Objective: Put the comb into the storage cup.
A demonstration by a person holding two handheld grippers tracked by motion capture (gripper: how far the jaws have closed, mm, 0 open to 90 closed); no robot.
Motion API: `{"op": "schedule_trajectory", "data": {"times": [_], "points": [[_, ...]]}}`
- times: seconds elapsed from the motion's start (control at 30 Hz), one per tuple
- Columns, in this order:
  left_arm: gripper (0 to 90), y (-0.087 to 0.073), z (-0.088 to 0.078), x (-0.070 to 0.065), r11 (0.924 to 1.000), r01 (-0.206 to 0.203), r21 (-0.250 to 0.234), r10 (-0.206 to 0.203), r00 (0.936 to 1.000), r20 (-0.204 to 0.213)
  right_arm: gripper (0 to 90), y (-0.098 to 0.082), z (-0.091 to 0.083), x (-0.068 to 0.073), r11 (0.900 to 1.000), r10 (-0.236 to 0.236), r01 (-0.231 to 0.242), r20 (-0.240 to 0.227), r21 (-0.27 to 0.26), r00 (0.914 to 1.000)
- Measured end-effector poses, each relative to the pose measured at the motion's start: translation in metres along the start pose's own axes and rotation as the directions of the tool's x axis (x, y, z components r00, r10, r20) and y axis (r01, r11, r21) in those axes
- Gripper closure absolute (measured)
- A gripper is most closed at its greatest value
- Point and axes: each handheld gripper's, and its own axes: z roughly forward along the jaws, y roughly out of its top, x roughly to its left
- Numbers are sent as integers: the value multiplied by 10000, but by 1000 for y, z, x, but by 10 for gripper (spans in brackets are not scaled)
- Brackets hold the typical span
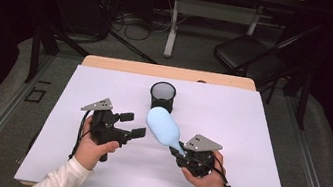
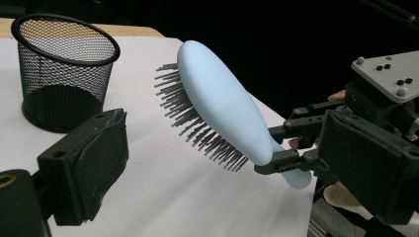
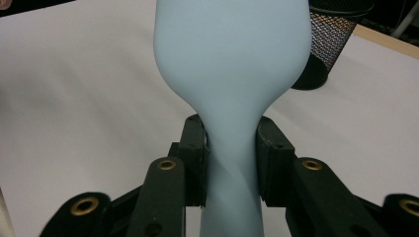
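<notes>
A white sheet covers the counter (image 1: pixel 92 163), its wooden edge showing at the far side; beyond it the room is dim, with a grey floor, cables, a chair and a second table's legs. A black mesh cup (image 1: pixel 162 96) stands upright near the far middle. Just in front of it a pale blue hairbrush (image 1: pixel 163 126) is held off the sheet, bristles facing the left side. The right tongs (image 1: pixel 180 152) are clamped on its narrow handle, head tilting up toward the cup. The left tongs (image 1: pixel 132 124) stand apart and empty beside the brush head. To my eye the risk is that smooth tapered handle: the heavy head could swivel or slide in the grip, or its rim could knock the light cup over.
</notes>
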Motion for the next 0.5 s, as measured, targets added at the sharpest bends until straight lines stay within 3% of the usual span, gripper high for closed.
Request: {"op": "schedule_trajectory", "data": {"times": [0.5], "points": [[60, 1, 5, 1, 9993, 363, -18, -363, 9993, 14, 695, 0, -4, -2, 9996, 129, -127, 69, -249, 9999]]}}
